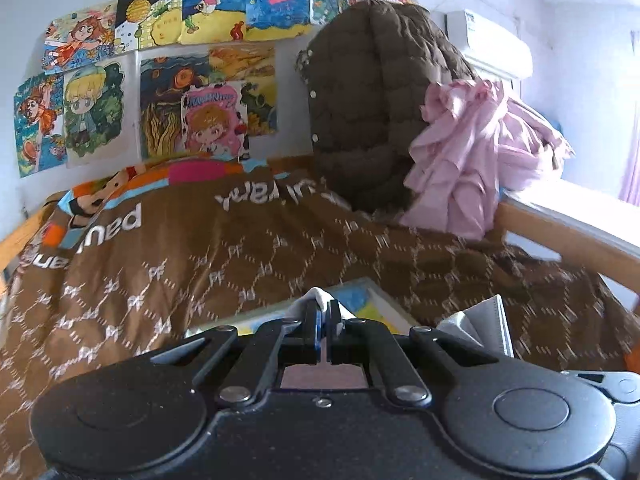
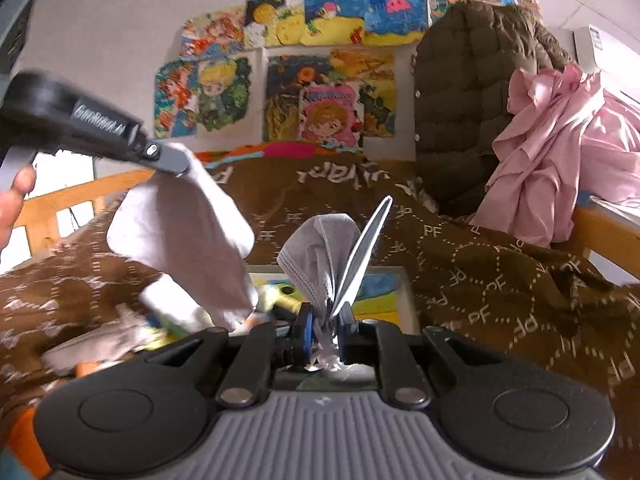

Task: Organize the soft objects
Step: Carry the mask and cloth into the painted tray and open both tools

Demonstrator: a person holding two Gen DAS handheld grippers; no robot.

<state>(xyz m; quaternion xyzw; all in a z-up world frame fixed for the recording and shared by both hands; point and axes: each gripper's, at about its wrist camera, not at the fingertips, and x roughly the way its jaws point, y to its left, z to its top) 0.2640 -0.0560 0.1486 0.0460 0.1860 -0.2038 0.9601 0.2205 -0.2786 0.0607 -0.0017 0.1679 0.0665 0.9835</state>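
Observation:
In the right wrist view my right gripper (image 2: 324, 314) is shut on a bunched grey face mask (image 2: 320, 248), and one flat fold stands up on its right. At the upper left my left gripper (image 2: 176, 164) is shut on a white cloth (image 2: 184, 232) that hangs below it over the bed. In the left wrist view the left gripper (image 1: 325, 314) has its jaws together, with a bit of the white cloth (image 1: 316, 295) showing at the fingertips. The grey mask (image 1: 486, 322) shows at the lower right there.
A brown patterned blanket (image 2: 500, 264) covers the bed, with a colourful framed picture (image 2: 384, 288) lying on it below the grippers. A brown quilted jacket (image 1: 368, 100) and a pink garment (image 1: 480, 152) hang at the back right. The wooden bed rail (image 1: 560, 240) runs along the right. A hand (image 2: 12, 200) is at the left edge.

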